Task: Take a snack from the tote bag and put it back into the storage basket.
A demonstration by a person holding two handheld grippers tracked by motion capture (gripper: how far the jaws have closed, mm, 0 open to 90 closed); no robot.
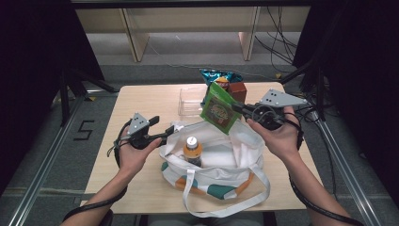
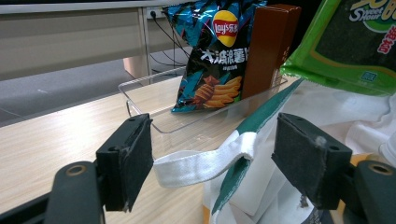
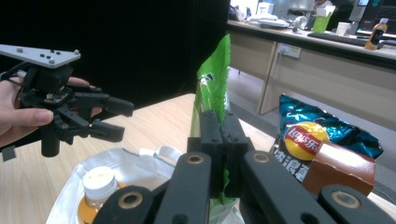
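A green snack packet (image 1: 219,109) hangs above the far rim of a white tote bag (image 1: 221,181), pinched at its edge by my right gripper (image 1: 241,109). In the right gripper view the jaws are shut on the green packet (image 3: 212,88), and my right gripper (image 3: 223,135) points toward the left one. An orange bottle with a white cap (image 1: 193,147) stands inside the bag. My left gripper (image 1: 170,130) is at the bag's left rim. Its jaws stand open in the left gripper view (image 2: 212,158), with the bag's white strap (image 2: 201,164) lying between them, untouched by the pads.
A clear plastic tray (image 1: 189,102) sits at the table's far side with a blue Lay's chip bag (image 1: 219,75) and a brown box (image 1: 238,91) standing in it. Wooden desks stand beyond the table, and cables trail on the floor at the right.
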